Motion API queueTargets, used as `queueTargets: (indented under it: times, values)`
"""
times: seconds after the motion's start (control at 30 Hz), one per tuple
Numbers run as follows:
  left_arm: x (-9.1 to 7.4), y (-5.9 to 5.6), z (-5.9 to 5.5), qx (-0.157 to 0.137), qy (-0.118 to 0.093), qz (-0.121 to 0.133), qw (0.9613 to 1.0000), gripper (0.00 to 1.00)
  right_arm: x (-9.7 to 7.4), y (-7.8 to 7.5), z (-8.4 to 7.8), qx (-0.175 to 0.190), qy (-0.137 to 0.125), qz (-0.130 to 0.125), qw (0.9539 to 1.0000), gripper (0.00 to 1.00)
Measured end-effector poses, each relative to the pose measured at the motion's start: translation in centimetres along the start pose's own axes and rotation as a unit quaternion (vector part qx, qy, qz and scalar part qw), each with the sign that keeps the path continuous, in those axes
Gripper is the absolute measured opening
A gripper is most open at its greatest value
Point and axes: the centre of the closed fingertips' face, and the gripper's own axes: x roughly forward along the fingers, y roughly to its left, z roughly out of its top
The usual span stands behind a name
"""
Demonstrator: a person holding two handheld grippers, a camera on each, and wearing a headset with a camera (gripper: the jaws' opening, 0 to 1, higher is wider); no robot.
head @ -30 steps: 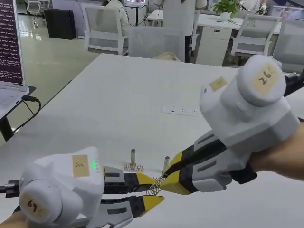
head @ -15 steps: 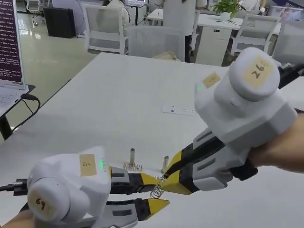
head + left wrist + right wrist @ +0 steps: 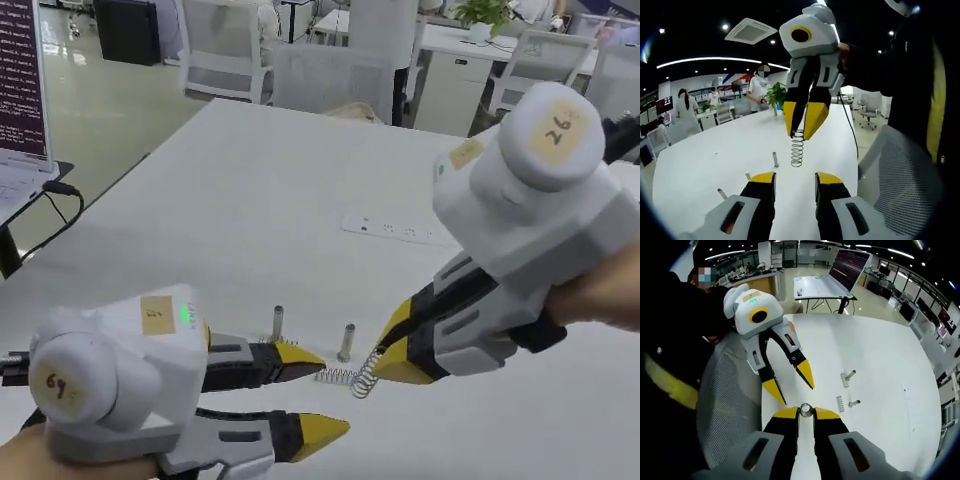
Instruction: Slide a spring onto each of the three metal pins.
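My right gripper (image 3: pixel 388 366) is shut on the top of a steel spring (image 3: pixel 363 381), which hangs tilted just above the white table. The same spring (image 3: pixel 797 149) dangles from its yellow tips in the left gripper view, and its round end (image 3: pixel 806 410) shows between the jaws in the right gripper view. My left gripper (image 3: pixel 318 393) stands open at the lower left, jaws apart and a little short of the spring. Two short metal pins (image 3: pixel 277 322) (image 3: pixel 347 342) stand upright behind the jaws. Another spring (image 3: pixel 335 375) lies flat between them.
A white power strip (image 3: pixel 395 230) lies further back on the table (image 3: pixel 250 200). Office chairs and desks stand beyond the far edge, and a laptop stand is at the left. Three pins (image 3: pixel 775 159) show in a row in the left gripper view.
The right gripper has carried the hanging spring to the right, out from between the left gripper's jaws. The left jaws have spread slightly wider. The headset view has dipped a little.
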Motion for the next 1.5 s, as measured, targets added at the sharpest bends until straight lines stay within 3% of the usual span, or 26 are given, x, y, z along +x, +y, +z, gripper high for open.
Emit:
queueTargets:
  times: [0.3,0.63,1.23,1.5]
  values:
    - [-1.6,2.4,-2.1,-0.030,0.006,0.037,0.9988,0.36,-0.9,-2.6,-1.4,0.022,0.004,-0.030,0.9993,0.08]
    - [-2.9,3.8,-3.6,-0.043,0.011,0.066,0.9968,0.51,-1.4,-4.4,-2.5,0.038,0.007,-0.048,0.9981,0.08]
    - [-5.0,3.8,-6.2,-0.067,0.036,0.104,0.9916,0.64,-2.5,-8.4,-4.8,0.071,0.019,-0.085,0.9937,0.08]
    - [-5.6,3.9,-6.3,-0.078,0.032,0.118,0.9894,0.68,-2.3,-10.3,-6.5,0.088,0.038,-0.098,0.9906,0.08]
